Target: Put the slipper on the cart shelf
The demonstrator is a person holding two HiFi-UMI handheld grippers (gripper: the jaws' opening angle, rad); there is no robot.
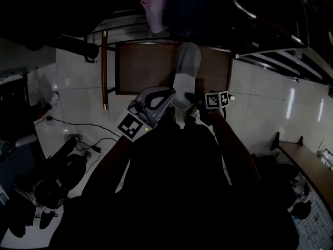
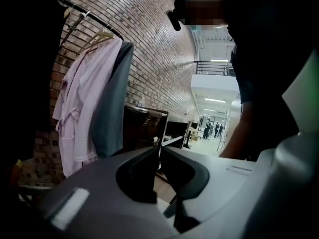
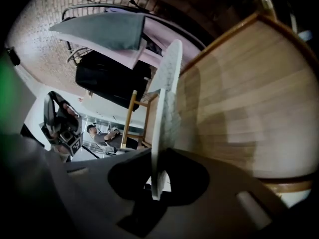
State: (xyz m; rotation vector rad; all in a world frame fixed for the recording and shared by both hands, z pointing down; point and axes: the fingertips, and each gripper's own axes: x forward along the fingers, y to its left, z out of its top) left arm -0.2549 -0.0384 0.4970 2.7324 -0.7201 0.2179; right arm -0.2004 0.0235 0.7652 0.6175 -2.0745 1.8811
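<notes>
A grey slipper (image 1: 188,60) hangs over the near edge of the brown wooden cart shelf (image 1: 140,66), its toe above the shelf board. My right gripper (image 1: 191,99) is shut on its heel end. In the right gripper view the slipper (image 3: 167,83) stands edge-on, its thin sole pinched between the jaws of the right gripper (image 3: 156,180), with the cart shelf (image 3: 249,93) just to its right. My left gripper (image 1: 161,94) hovers left of the slipper and apart from it. In the left gripper view the left gripper (image 2: 158,152) is shut with nothing in it.
A pink robe (image 2: 79,108) and a grey garment (image 2: 112,98) hang on a rail by the brick wall, beyond a dark case (image 2: 144,128). A wooden pole (image 1: 104,69) stands left of the cart. Cables (image 1: 78,134) lie on the white floor at left, and a table (image 1: 307,165) stands at right.
</notes>
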